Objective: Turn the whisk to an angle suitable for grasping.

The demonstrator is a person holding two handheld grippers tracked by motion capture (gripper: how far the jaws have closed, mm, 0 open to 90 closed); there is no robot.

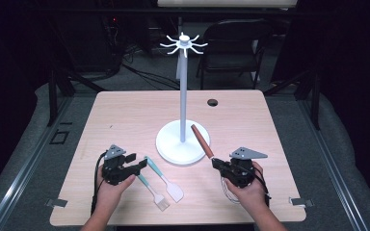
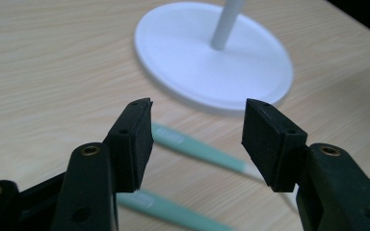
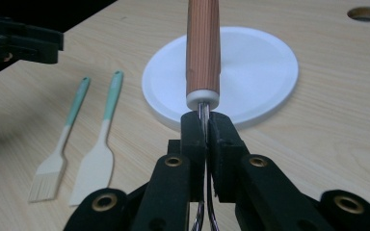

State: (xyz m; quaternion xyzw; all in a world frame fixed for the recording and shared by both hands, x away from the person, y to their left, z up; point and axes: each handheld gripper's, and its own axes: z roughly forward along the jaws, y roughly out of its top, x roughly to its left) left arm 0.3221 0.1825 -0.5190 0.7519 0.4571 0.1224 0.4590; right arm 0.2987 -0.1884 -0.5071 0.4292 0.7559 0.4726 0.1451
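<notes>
My right gripper (image 1: 215, 162) (image 3: 206, 125) is shut on the metal neck of a whisk, just under the white collar of its wooden handle (image 1: 202, 141) (image 3: 203, 48). The handle points up and away over the white stand's round base (image 1: 173, 147) (image 3: 260, 72). The whisk's wire loops (image 1: 229, 192) hang below the hand. My left gripper (image 1: 137, 162) (image 2: 197, 130) is open with nothing between its jaws. It hovers above the green handles of a spatula (image 1: 166, 180) (image 2: 197, 150) (image 3: 96, 163) and a pastry brush (image 1: 155, 192) (image 2: 173, 209) (image 3: 53, 168), which lie side by side on the table.
The stand's thin pole (image 1: 183, 96) rises from the base to a ring of white hooks (image 1: 184, 43). A round cable hole (image 1: 212, 102) (image 3: 366, 13) sits in the far part of the wooden table. A chair (image 1: 231, 43) stands beyond the table.
</notes>
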